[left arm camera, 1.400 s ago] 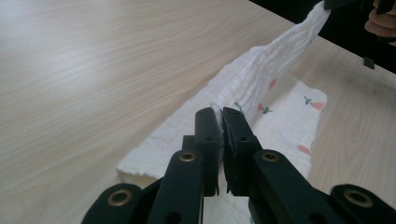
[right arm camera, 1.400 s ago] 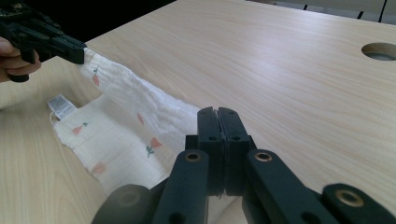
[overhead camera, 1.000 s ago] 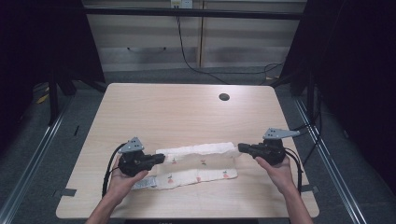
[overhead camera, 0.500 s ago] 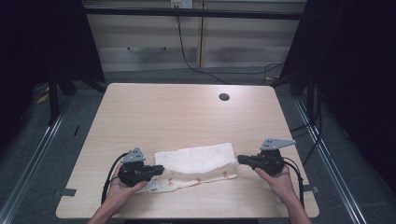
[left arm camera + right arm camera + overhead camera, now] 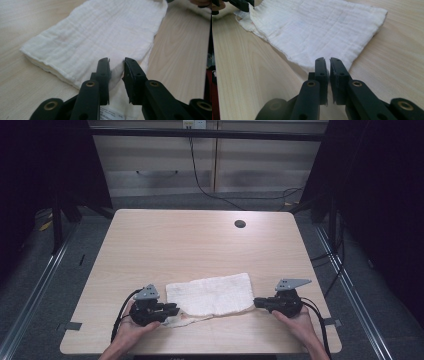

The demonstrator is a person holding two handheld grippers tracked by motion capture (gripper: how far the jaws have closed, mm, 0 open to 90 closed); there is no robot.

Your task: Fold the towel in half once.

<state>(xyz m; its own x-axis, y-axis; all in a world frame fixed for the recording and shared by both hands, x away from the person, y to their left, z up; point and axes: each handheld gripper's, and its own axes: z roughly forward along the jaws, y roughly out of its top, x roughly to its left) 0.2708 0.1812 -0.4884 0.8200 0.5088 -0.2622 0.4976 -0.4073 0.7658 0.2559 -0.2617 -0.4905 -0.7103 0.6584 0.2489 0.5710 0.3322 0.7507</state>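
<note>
Cloth, white and folded into a layered pad, lies on the near half of the counter, its long axis running side to side between the two hands. The left claw sits at the cloth's near left corner, where a loose lower layer with a printed label trails out from under the fold. In the left gripper view its jaws have just been opening and now stand narrowly apart, with a lip of fabric lying in the gap but no longer pinched.

The right claw sits at the cloth's near right corner. In the right gripper view its jaws have likewise just been opening, to only a slim slit. The cloth's corner lies just ahead of the tips, and I see nothing gripped between them.

Both claws point inward along the cloth's length, one at each short end, so neither hand is clearly the nearer. The fold looks laid down and released. Any further fold would likely turn on the trailing left layer, which lies right at the left claw.
</note>
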